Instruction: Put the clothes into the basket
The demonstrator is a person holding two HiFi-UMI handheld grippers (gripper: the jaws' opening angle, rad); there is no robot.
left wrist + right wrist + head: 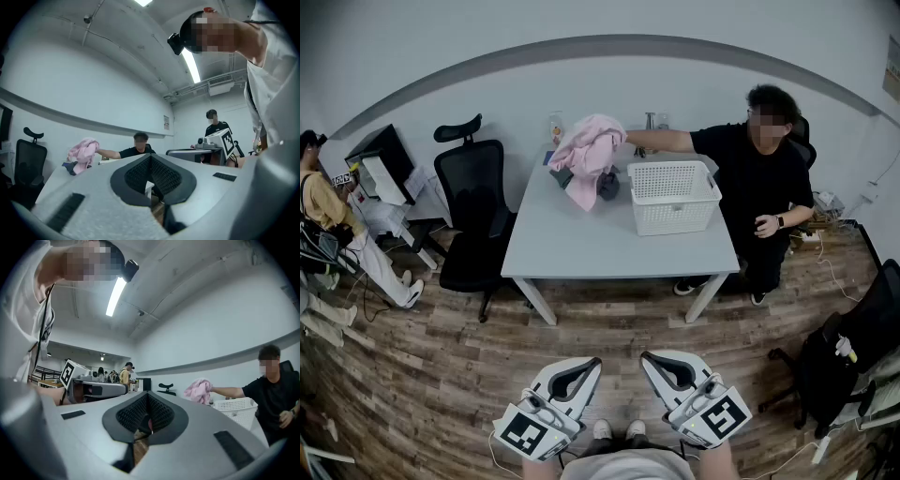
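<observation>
Right hand-held gripper (652,358), empty; crumpled pink clothes (589,150)

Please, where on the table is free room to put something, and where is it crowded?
The near half of the table is bare, from its front edge up to the pink clothes and the white basket. The far part is crowded: clothes at left, basket at right, only a narrow gap between, and a seated person's arm reaching across.
</observation>
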